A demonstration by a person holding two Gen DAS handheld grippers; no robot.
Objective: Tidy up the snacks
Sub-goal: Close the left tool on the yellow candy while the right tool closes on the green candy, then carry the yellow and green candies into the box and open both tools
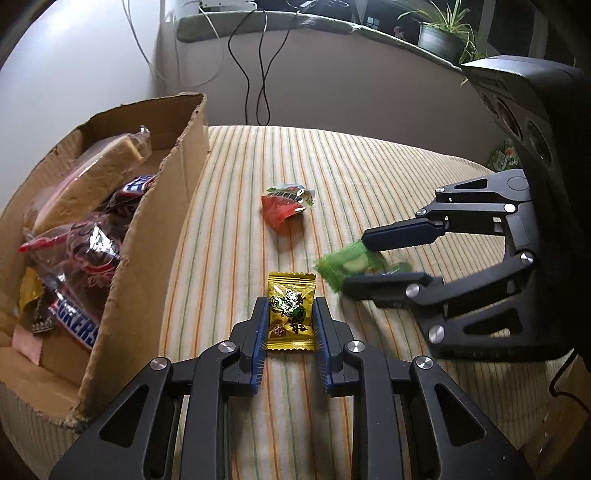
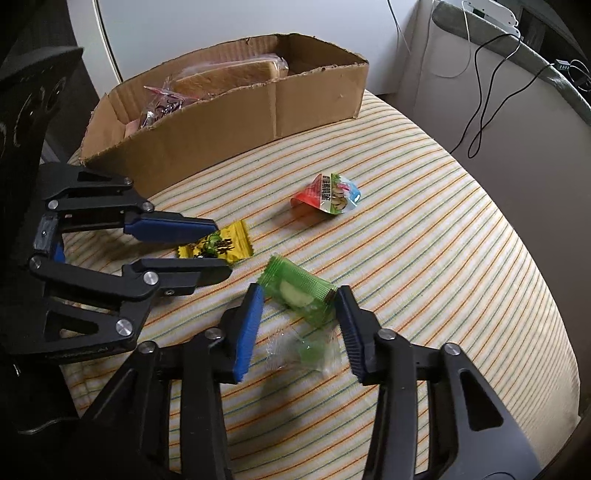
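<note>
A yellow snack packet [image 1: 291, 311] lies flat on the striped cloth between the jaws of my left gripper [image 1: 290, 301], which touch its edges; it also shows in the right wrist view [image 2: 218, 246]. A green packet [image 2: 299, 291] sits between the open jaws of my right gripper [image 2: 301, 291], slightly blurred; the left wrist view shows the green packet [image 1: 347, 262] too. A red and green packet [image 1: 288, 205] lies farther out on the cloth. A cardboard box [image 1: 162, 206] at the left holds several snacks, Snickers bars among them.
A clear wrapper with a green candy [image 2: 306, 352] lies under my right gripper. The striped round cushion [image 2: 443, 258] carries everything. Black cables [image 1: 258, 74] hang on the wall behind. A potted plant [image 1: 443, 33] stands on a ledge at the far right.
</note>
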